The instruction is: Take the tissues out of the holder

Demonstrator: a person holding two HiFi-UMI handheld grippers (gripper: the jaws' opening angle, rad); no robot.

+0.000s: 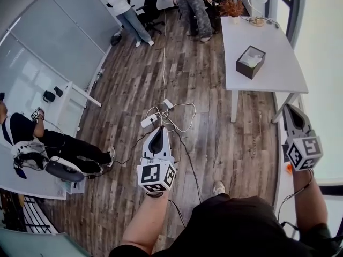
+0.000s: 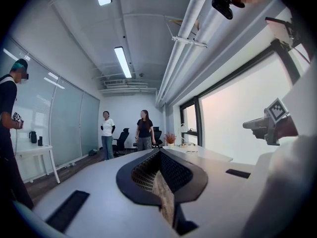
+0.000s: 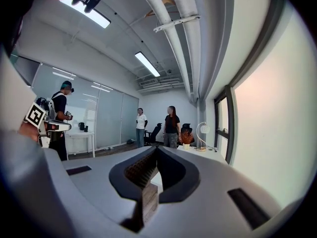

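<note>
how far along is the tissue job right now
Nothing done yet: the tissues sit in the holder on the white table. Nothing in hand: left gripper and right gripper are shut and empty, short of the table. Left: reach the holder, pull the tissues out.

A power strip (image 1: pixel 149 121) lies on the wooden floor (image 1: pixel 225 143) — a potted plant (image 1: pixel 232 7) stands on the white table (image 1: pixel 278 74).

Tissue holder (image 1: pixel 244 69) on white table (image 1: pixel 268 76), tissues (image 1: pixel 251 59) seemingly inside
</note>
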